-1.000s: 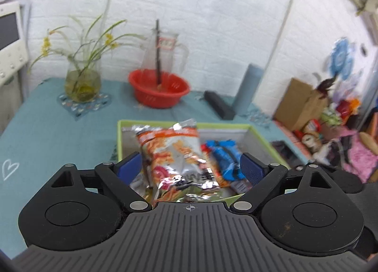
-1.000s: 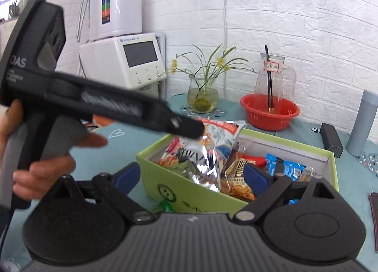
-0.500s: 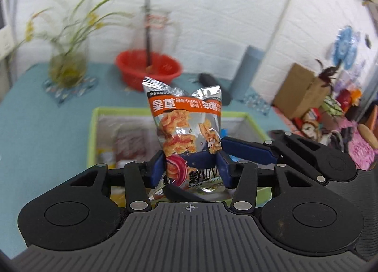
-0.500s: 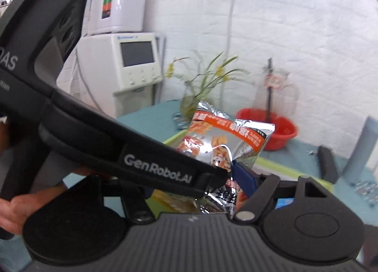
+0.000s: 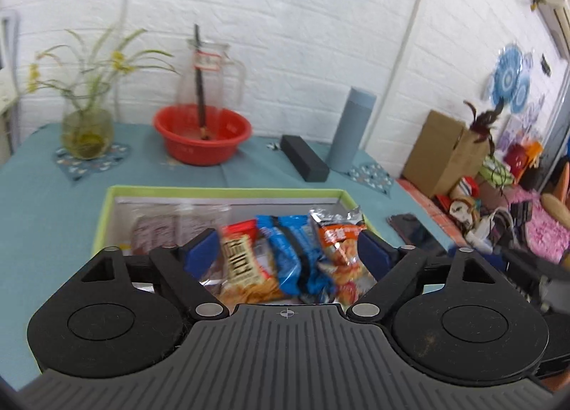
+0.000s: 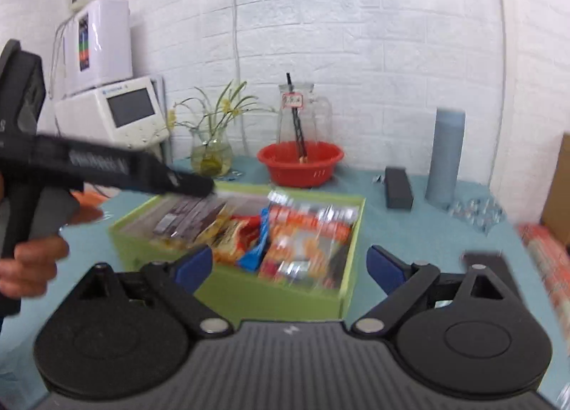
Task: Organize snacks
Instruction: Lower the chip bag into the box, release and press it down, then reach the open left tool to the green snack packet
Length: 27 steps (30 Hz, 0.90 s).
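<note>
Holding snack packets (image 5: 285, 257), green box (image 6: 281, 294); both grippers' fingers (image 5: 201, 253) newly spread, grasping nothing.

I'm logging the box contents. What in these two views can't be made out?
- Left wrist view: the near ends of the snack packs are hidden behind the left tongs.
- Right wrist view: print on the orange pack is smeared by motion blur.
- Right wrist view: the near left corner of the green box sits behind the right tongs.
</note>
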Each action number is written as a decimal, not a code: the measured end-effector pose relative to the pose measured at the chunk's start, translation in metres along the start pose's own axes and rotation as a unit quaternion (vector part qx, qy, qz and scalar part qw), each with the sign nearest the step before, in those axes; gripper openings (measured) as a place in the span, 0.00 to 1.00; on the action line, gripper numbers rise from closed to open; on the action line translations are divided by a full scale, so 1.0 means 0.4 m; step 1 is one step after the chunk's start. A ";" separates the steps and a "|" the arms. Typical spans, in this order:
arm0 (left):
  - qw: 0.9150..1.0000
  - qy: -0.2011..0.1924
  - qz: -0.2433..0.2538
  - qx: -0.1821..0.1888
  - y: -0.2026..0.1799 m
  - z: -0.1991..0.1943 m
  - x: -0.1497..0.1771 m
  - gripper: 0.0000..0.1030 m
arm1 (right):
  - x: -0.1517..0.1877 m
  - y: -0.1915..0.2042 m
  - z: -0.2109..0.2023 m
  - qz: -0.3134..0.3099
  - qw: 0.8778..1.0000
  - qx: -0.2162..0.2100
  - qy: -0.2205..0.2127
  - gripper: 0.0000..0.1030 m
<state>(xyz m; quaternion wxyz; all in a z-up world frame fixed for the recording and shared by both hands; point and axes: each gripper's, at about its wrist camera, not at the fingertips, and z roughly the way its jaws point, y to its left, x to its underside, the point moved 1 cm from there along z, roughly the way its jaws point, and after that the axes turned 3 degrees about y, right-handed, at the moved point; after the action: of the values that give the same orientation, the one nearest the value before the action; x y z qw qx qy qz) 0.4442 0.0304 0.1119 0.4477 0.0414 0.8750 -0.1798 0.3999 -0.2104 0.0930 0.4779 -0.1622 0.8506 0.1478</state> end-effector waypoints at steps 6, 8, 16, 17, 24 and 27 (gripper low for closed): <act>0.999 0.005 -0.044 -0.013 0.068 -0.133 0.145 0.76 | 0.204 0.084 -0.057 0.029 0.998 -0.019 0.047 0.90; 0.998 0.029 -0.058 -0.009 0.075 -0.145 0.208 0.75 | 0.253 0.114 -0.064 0.035 0.997 -0.027 0.062 0.90; 0.989 0.138 -0.041 0.043 0.001 -0.079 0.338 0.55 | 0.282 0.194 -0.039 0.000 0.995 -0.046 0.093 0.90; 0.989 0.142 -0.039 0.035 -0.005 -0.075 0.340 0.55 | 0.279 0.203 -0.039 -0.013 0.995 -0.039 0.095 0.90; 0.985 0.158 -0.051 0.044 0.011 -0.083 0.384 0.43 | 0.304 0.245 -0.045 -0.030 0.991 -0.073 0.110 0.90; 0.986 0.152 -0.044 0.052 0.003 -0.100 0.407 0.22 | 0.316 0.295 -0.069 -0.052 0.989 -0.096 0.100 0.91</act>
<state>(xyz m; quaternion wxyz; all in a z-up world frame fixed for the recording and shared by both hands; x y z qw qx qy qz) 0.3168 0.0313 0.0027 0.2980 0.0536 0.9233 -0.2364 0.2676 -0.1317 0.0093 0.3798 -0.2654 0.8663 0.1867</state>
